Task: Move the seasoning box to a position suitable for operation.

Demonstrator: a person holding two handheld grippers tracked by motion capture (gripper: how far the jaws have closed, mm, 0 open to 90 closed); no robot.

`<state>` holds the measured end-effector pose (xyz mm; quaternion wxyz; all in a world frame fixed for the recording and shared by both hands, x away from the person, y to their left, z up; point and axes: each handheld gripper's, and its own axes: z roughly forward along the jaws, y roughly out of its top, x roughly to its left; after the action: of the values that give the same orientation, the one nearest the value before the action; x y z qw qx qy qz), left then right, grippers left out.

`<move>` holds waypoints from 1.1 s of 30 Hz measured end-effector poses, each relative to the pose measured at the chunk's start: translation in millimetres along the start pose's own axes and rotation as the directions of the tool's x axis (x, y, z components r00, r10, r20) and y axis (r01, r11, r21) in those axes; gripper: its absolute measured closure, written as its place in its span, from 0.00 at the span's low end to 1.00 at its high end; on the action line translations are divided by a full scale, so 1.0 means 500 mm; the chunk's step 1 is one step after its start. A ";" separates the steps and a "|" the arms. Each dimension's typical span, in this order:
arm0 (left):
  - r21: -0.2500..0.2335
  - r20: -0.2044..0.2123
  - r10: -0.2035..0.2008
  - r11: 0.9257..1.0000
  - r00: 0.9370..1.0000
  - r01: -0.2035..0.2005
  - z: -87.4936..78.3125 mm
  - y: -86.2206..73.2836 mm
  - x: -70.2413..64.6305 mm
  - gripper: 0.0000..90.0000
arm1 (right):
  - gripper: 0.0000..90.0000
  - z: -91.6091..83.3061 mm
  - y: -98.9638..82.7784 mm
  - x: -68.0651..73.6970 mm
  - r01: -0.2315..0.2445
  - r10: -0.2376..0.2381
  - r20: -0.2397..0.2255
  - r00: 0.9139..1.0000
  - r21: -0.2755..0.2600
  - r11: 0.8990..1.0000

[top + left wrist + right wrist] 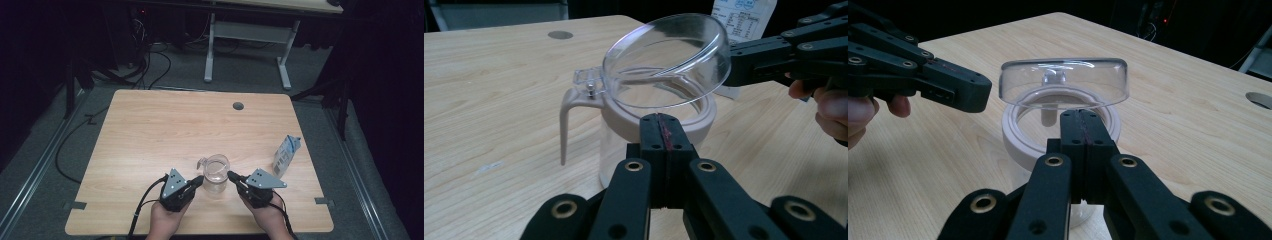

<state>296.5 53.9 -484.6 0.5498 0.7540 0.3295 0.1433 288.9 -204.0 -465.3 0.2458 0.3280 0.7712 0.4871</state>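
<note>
Now both grippers, left (199, 179) and right (231, 175), pressed together, flanking the jug (216, 174), lid (667, 60) half raised.

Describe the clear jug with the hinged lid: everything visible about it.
The jug stands upright near the table's front edge, between the two grippers. Its body looks like clear plastic or glass and seems empty, topped by a pale, pinkish-beige collar with a slim handle curving down one side. A clear domed lid, hinged above the handle, is tilted half open. The left gripper and right gripper, jaws shut, sit at opposite sides of the rim; whether they touch it is unclear.
</note>
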 end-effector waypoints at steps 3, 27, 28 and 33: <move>0.003 0.014 0.000 1.000 1.000 0.000 0.006 0.001 -0.005 1.00 | 1.00 0.001 0.000 0.001 -0.001 0.001 -0.001 1.000 -0.002 1.000; -0.020 0.028 -0.001 1.000 1.000 0.001 0.019 0.008 -0.018 1.00 | 1.00 0.018 -0.004 0.007 -0.005 0.005 -0.015 1.000 0.015 1.000; -0.023 0.027 -0.001 1.000 1.000 0.002 0.019 0.009 -0.018 1.00 | 1.00 0.019 -0.005 0.008 -0.006 0.006 -0.015 1.000 0.015 1.000; -0.032 0.026 -0.007 0.999 1.000 0.008 0.017 0.011 -0.016 1.00 | 1.00 0.020 -0.007 0.007 -0.004 0.004 -0.018 1.000 0.009 1.000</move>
<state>297.4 41.3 -481.3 0.5667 0.7456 0.3227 0.1368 292.7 -196.6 -472.8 0.2363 0.3261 0.7749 0.4872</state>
